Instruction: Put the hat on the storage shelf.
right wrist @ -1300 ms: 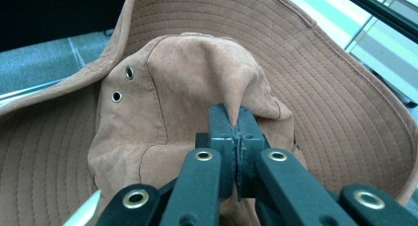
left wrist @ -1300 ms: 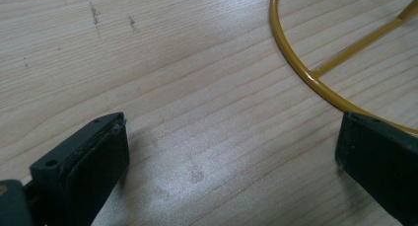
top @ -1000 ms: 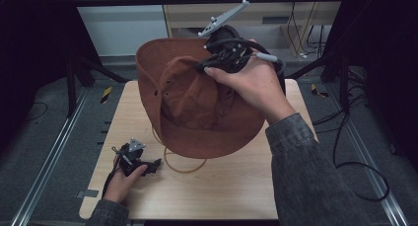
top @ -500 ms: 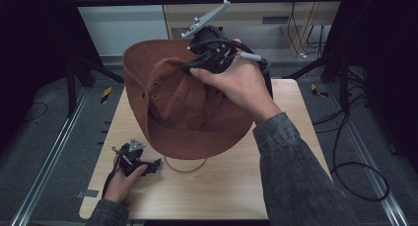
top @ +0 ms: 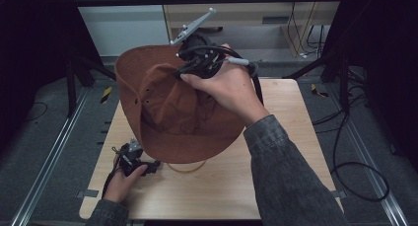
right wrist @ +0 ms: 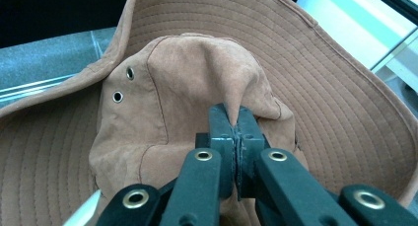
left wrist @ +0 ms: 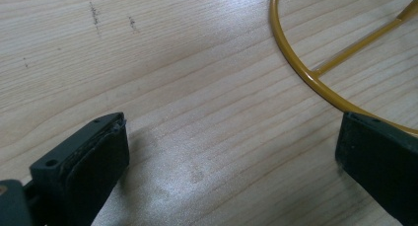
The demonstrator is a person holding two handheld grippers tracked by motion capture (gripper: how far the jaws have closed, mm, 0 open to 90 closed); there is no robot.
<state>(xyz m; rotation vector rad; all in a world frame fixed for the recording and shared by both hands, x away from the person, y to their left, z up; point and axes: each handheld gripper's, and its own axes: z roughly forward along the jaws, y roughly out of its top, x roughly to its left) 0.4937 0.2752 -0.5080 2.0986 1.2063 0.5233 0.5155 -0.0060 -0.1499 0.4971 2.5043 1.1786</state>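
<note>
Hat [right wrist: 162, 137] in your right gripper [right wrist: 235, 118] is brown suede, wide stitched brim, two eyelets; jaws pinch its crown. Your left gripper [left wrist: 231, 157] is spread wide; no writing readable.

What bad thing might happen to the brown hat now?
The right gripper pinches just a small fold of the hat crown, so the hat might slip free. The hat hides most of the yellow wire stand, so lowering it could miss. The open left gripper sits close to the stand and might knock it.

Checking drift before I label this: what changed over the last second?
The right tongs, shut on the hat crown, carried it leftward across the high view. The left tongs stayed open on the table beside the yellow wire stand.
</note>
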